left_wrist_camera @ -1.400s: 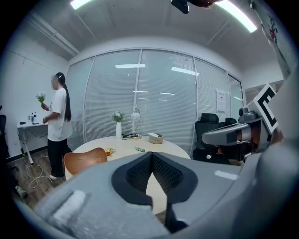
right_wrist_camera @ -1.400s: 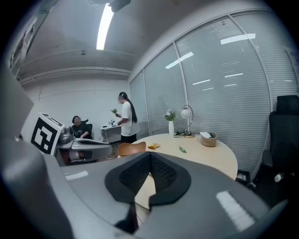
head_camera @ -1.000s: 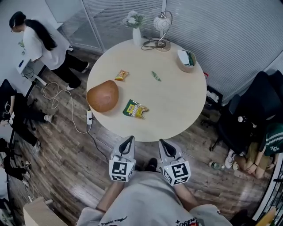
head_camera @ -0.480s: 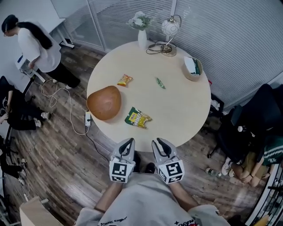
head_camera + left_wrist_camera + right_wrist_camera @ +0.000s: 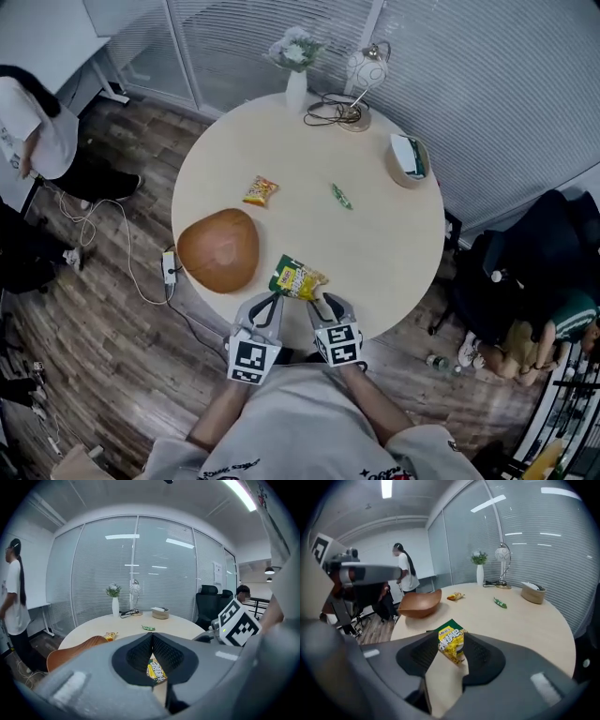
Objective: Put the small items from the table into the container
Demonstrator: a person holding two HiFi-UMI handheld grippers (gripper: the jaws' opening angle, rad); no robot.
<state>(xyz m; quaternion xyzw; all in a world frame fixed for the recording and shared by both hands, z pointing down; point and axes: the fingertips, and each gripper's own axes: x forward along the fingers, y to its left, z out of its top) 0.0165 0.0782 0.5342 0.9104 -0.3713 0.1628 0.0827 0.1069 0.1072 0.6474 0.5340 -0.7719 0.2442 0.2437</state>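
Observation:
A yellow-green snack packet (image 5: 297,278) lies near the round table's (image 5: 375,244) front edge. My right gripper (image 5: 321,305) is at it with jaws opening; in the right gripper view the packet (image 5: 451,645) lies between the two pads, which do not press it. My left gripper (image 5: 270,305) is just left of the packet, jaws shut and empty; the packet (image 5: 156,671) shows below its tips. The brown bowl (image 5: 218,249) sits to the left. An orange packet (image 5: 262,191) and a small green packet (image 5: 340,196) lie farther back.
A woven basket (image 5: 410,159), a white vase (image 5: 295,84) with flowers and a lamp (image 5: 361,80) with its cable stand at the table's far side. A person (image 5: 28,122) stands far left; another sits by a black chair (image 5: 525,253) at right.
Both grippers have moved forward from in front of the table's edge onto the table, and now flank the yellow-green packet. The person at left has walked toward the picture's edge.

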